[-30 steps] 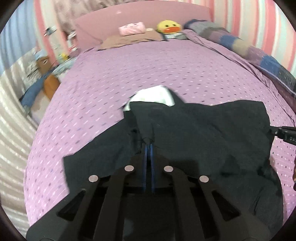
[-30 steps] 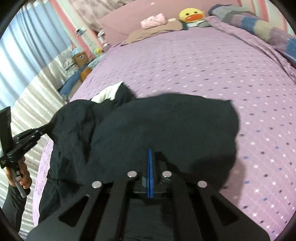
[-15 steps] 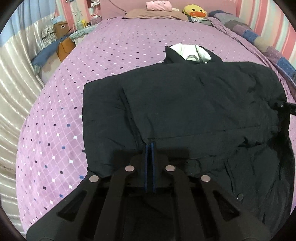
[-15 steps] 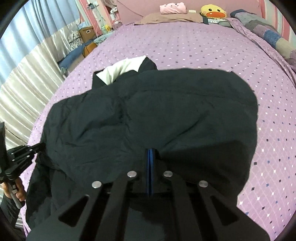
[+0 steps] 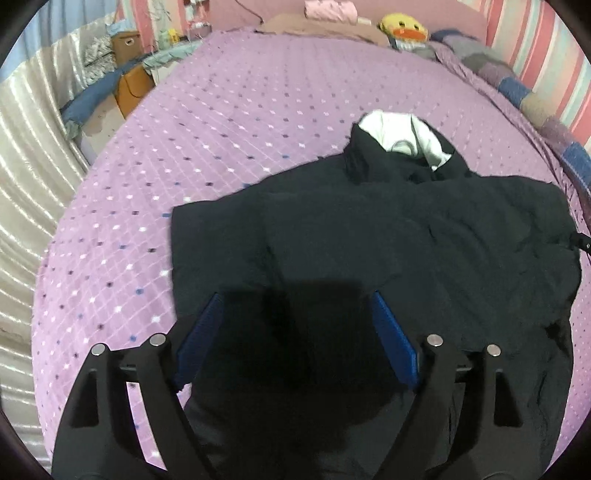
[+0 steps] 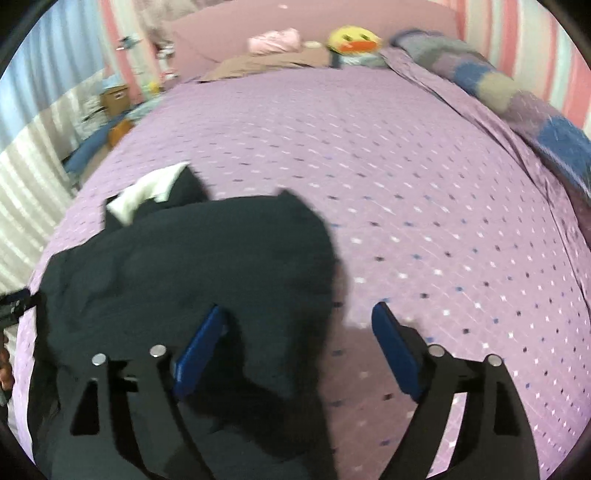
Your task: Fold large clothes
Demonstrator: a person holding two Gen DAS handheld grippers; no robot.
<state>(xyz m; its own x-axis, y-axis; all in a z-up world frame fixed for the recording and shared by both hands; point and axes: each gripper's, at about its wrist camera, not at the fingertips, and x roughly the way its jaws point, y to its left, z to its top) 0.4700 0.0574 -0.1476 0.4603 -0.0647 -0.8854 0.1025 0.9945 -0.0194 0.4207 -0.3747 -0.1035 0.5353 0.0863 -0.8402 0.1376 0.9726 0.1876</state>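
Observation:
A large black jacket (image 5: 388, 236) with a white-lined hood (image 5: 399, 136) lies spread on the purple dotted bedspread (image 5: 221, 129). My left gripper (image 5: 297, 299) hangs over the jacket's near left part, its jaws opening wide; the cloth lies below them and the blue pads (image 5: 201, 332) do not press it. In the right wrist view the jacket (image 6: 192, 266) fills the lower left, hood lining (image 6: 147, 192) at its far end. My right gripper (image 6: 299, 310) is over the jacket's right edge, jaws opening, its pads free of the cloth.
Pillows, a pink cushion (image 5: 330, 9) and a yellow duck toy (image 5: 404, 27) sit at the bed's head. A patchwork blanket (image 6: 517, 96) runs along the right side. A cardboard box (image 5: 125, 40) and clutter stand beside the bed at left, by a pale curtain (image 5: 26, 155).
Both grippers, shut on the jacket a second ago, have opened and let go. The jacket, lifted and bunched before, has come down flat on the bed. The right view has swung rightward.

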